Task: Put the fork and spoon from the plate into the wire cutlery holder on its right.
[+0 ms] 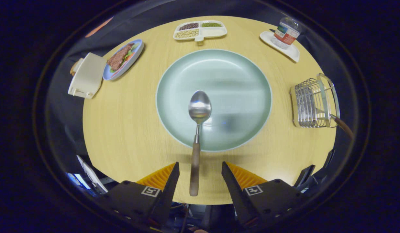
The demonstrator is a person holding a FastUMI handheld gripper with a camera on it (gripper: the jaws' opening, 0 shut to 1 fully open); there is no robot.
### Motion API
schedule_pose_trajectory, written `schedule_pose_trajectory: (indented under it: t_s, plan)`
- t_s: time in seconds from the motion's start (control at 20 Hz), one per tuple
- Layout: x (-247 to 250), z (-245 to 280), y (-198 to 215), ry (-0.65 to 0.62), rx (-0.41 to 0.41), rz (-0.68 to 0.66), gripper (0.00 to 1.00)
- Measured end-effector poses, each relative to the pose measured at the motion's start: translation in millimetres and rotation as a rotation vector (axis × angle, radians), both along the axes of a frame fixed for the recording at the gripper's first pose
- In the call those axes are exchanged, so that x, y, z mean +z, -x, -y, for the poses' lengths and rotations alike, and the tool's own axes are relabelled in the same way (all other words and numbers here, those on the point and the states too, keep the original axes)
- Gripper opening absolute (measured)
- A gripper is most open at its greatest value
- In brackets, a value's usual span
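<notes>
Steel-bowled, wooden-handled spoon (199, 129) rests across the pale green plate's (174, 64) rim, handle between your gripper's (200, 170) spread fingers, untouched, so close there, then carry to the wire holder (308, 105).

— From where does the gripper view look?

— From above the near edge of the round wooden table (128, 129), riding on the gripper (200, 171) and facing forward and down along its two spread fingers.

— How near is it?

— Near: the green plate (232, 97) lies just beyond the fingertips, with the spoon (197, 136) handle reaching back between them. The fisheye bends the tabletop, so the wire cutlery holder (311, 103) curves at the right.
</notes>
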State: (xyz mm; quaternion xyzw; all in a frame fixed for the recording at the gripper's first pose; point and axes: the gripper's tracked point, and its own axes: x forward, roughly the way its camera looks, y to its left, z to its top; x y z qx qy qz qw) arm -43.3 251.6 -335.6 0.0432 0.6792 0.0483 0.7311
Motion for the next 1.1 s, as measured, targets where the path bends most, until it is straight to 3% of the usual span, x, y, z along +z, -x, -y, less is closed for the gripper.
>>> schedule_pose_trajectory:
  t_s: [0.1, 0.2, 0.3, 0.4, 0.45, 0.8, 1.1]
  plan:
    - [-9, -2, 2, 0.005, -0.001, -0.012, 0.68]
    - [-12, 1, 4, 0.027, 0.002, -0.024, 0.49]
    - [-11, 0, 0, 0.035, -0.002, -0.022, 0.15]
    - [-6, -2, 1, 0.026, 0.020, -0.014, 0.09]
    - [-8, -1, 0, 0.023, 0.030, -0.007, 0.01]
    - [33, 22, 0, -0.049, 0.043, 0.038, 0.01]
    - [98, 65, -15, -0.092, 0.017, 0.100, 0.01]
